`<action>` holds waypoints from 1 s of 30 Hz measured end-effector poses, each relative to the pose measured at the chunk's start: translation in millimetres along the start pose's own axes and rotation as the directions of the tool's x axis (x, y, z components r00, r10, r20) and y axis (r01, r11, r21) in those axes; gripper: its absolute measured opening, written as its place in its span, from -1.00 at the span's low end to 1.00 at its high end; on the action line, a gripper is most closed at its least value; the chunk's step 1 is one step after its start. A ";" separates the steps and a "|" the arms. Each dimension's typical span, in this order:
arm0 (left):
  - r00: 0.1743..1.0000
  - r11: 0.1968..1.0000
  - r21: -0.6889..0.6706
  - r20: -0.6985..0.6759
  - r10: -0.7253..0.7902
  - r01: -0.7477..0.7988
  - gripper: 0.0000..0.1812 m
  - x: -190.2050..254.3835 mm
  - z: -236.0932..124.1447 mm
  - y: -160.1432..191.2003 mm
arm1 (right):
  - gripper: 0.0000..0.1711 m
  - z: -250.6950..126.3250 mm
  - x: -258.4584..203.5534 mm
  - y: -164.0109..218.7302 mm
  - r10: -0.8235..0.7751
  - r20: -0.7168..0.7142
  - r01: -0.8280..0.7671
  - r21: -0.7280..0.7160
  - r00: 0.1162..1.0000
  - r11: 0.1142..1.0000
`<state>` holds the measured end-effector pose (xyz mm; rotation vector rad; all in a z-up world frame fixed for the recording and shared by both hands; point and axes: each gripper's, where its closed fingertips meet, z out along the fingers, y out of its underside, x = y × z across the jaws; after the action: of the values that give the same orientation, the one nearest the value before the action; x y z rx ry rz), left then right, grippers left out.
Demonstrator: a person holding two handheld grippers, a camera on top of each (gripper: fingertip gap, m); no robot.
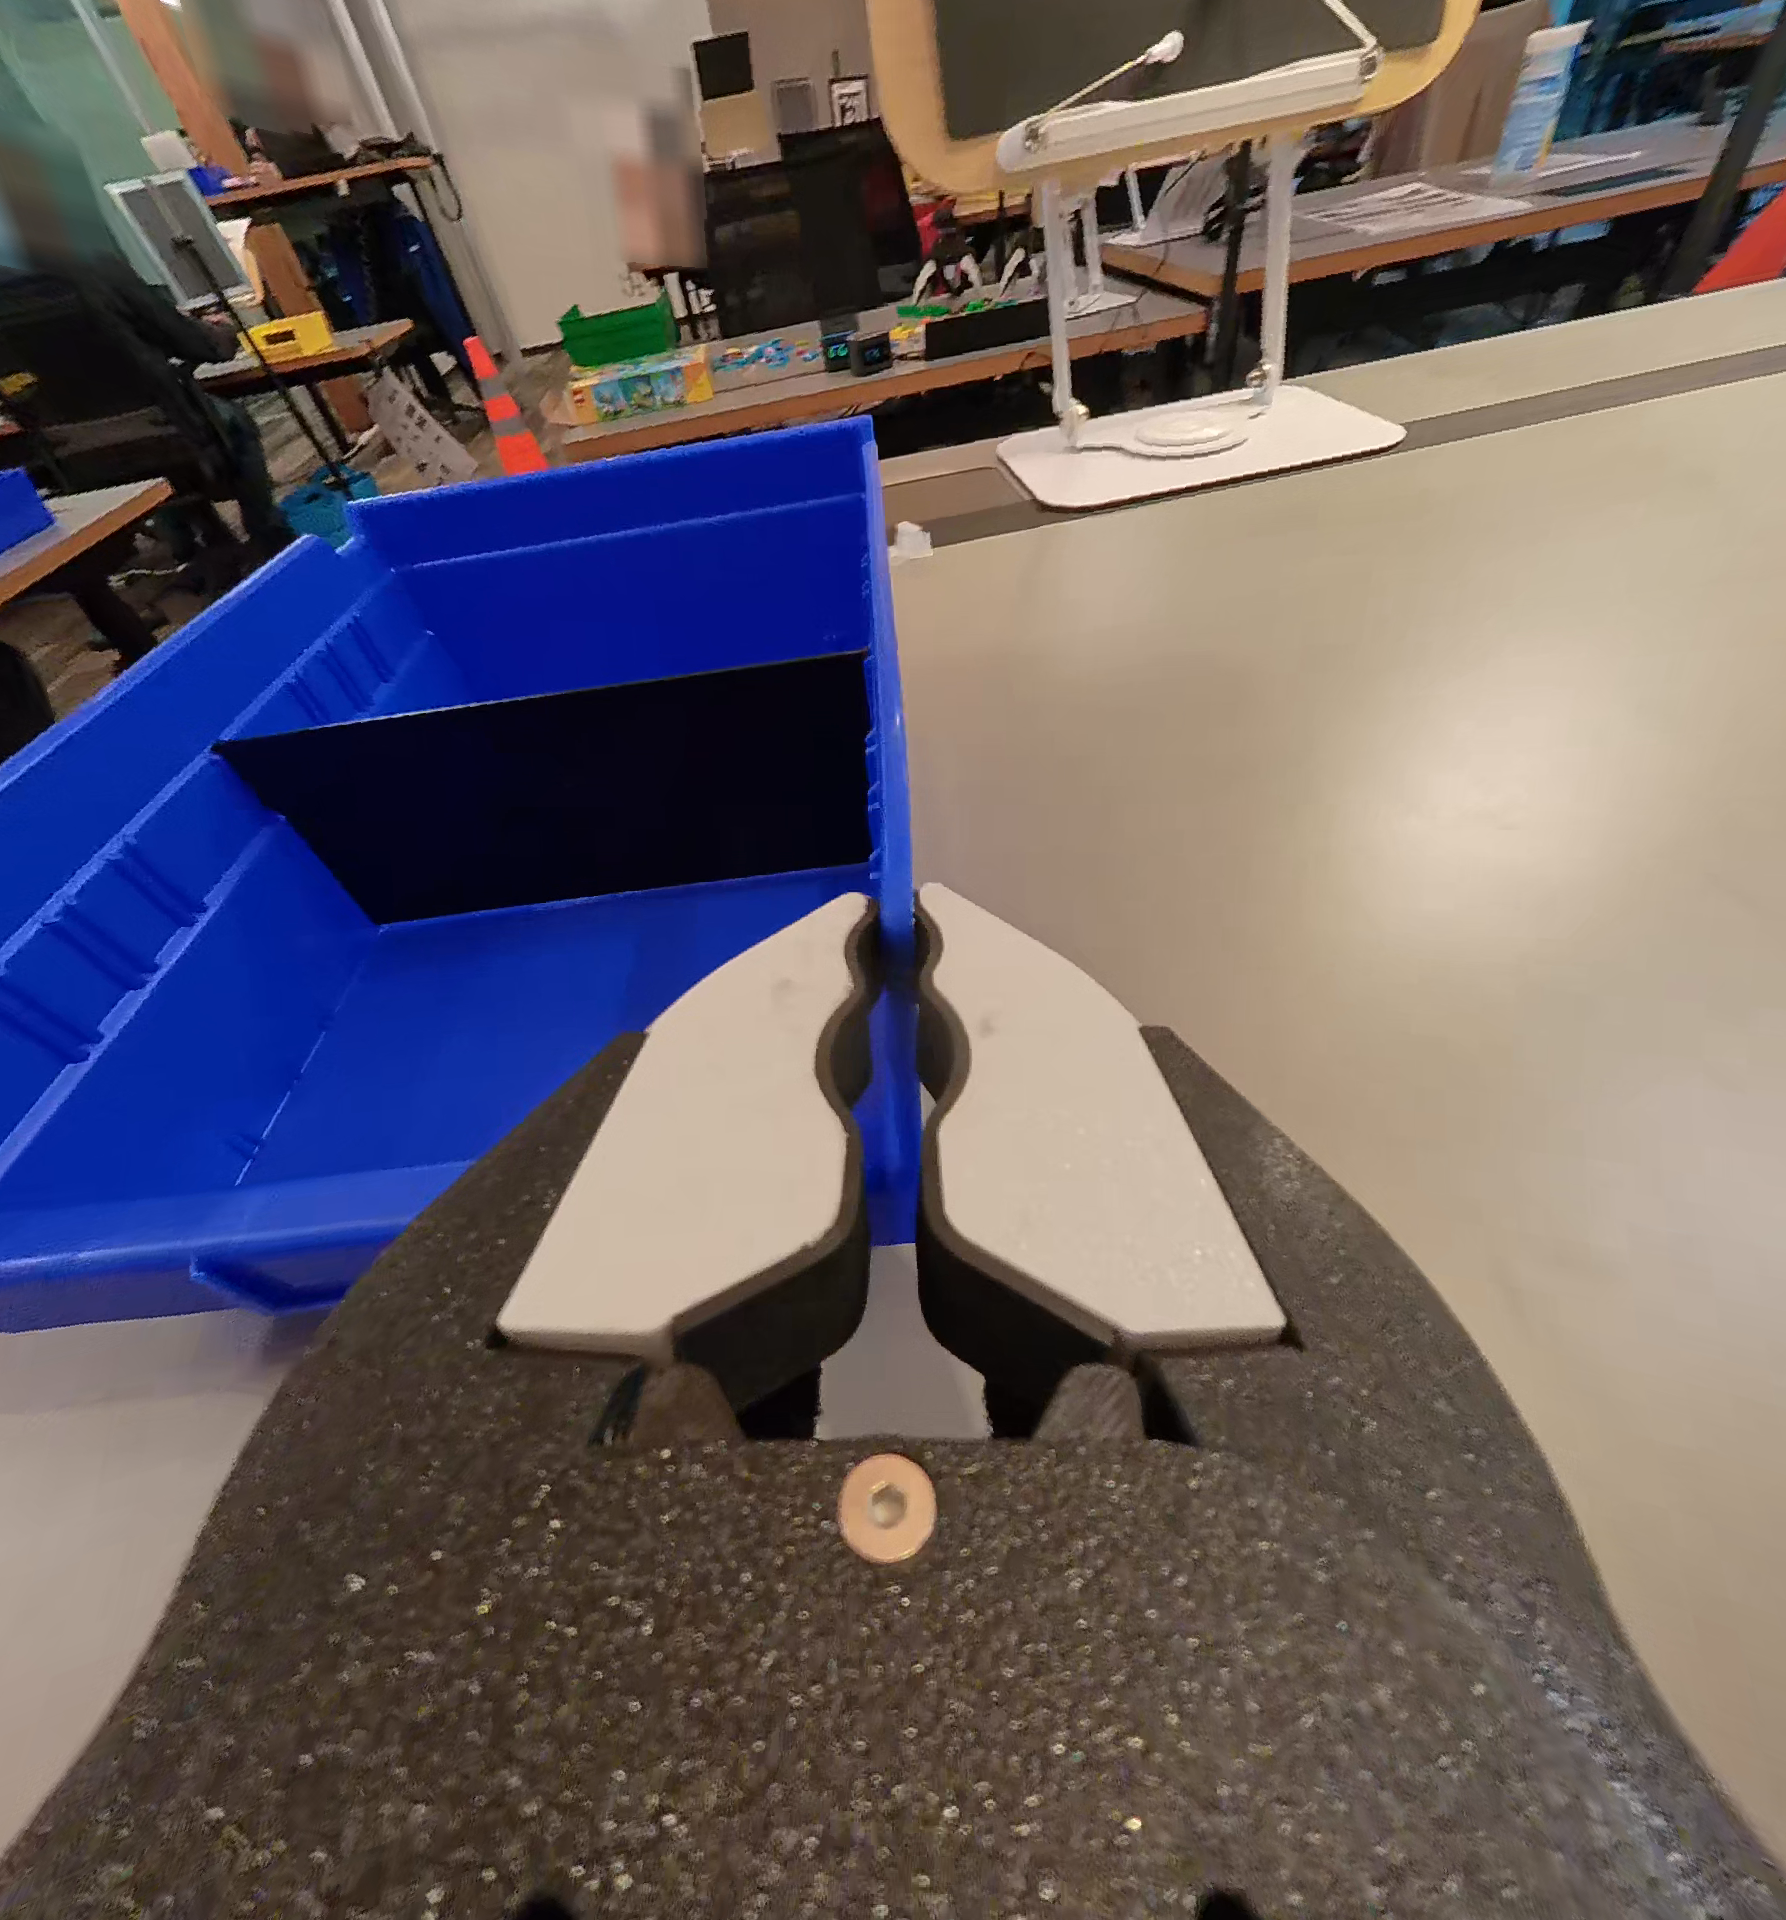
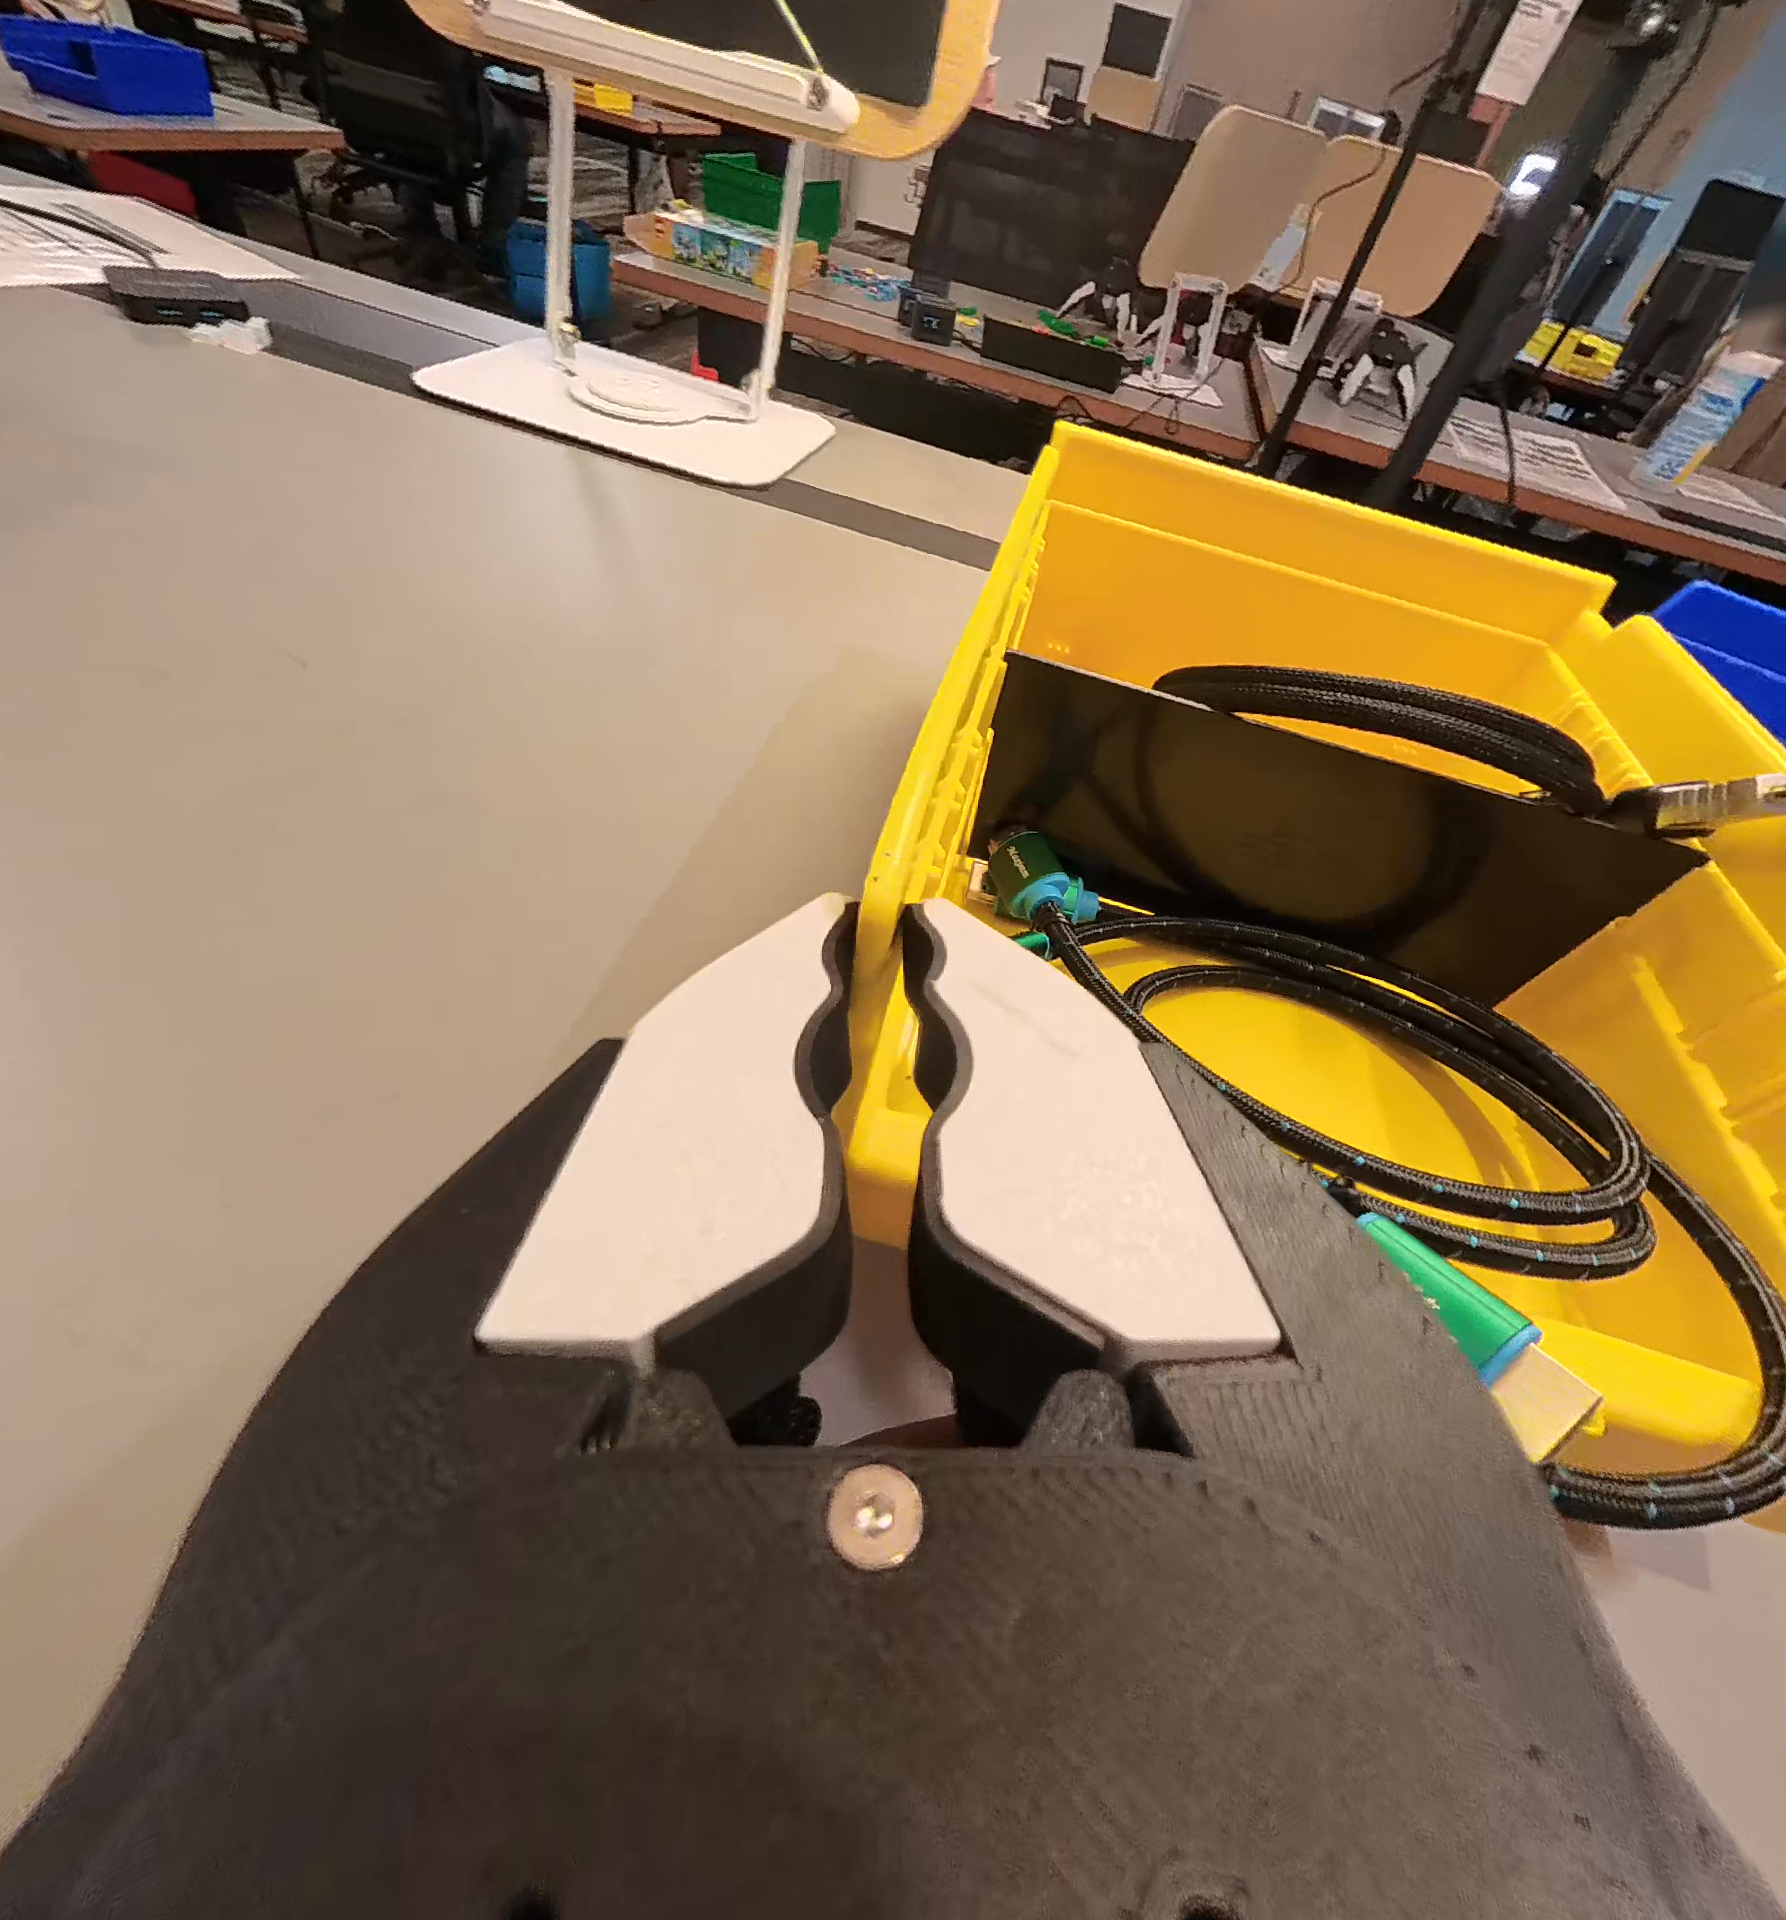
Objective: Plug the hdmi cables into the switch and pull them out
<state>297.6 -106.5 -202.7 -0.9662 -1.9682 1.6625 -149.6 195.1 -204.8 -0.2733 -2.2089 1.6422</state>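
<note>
Gripping bin walls with both claws, cables not yet picked up.

Left claw (image 1: 897, 914) is pinched narrow on the right wall of the blue bin (image 1: 598, 561); right claw (image 2: 878, 914) is pinched narrow on the left wall of the yellow bin (image 2: 1284, 540). Braided HDMI cable (image 2: 1491, 1122) lies coiled in the yellow bin's near compartment, just right of the right claw; green plug (image 2: 1019, 868) sits near its tip, a second plug (image 2: 1471, 1320) beside its body. Another cable (image 2: 1388, 707) loops over the black divider (image 2: 1284, 831). Dark box (image 2: 177, 296) far left on the table (image 2: 349, 727) might be the switch, too small to confirm. Next: let go of the wall, open, take the plug by its body, not the braid.
</note>
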 end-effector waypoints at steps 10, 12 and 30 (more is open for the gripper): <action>0.954 0.995 0.057 -0.288 0.090 -0.076 -0.94 40.5 -31.7 1.4 | -0.89 18.2 -30.3 -9.9 -0.005 0.200 0.000 0.023 0.980 1.000; 0.928 0.994 0.073 -0.356 0.108 -0.087 -0.93 50.1 -38.5 1.6 | -0.89 22.5 -37.1 -12.0 -0.003 0.257 -0.003 0.024 0.966 1.000; 0.444 0.974 0.191 -0.867 0.225 -0.120 -0.96 117.3 -128.1 11.9 | -0.95 57.8 -47.5 -20.9 -0.022 0.804 0.055 -0.014 0.594 0.998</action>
<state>307.1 67.4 -201.8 -1.6082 -1.0466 0.9250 -128.5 120.5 -207.9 0.6711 -2.8297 1.9372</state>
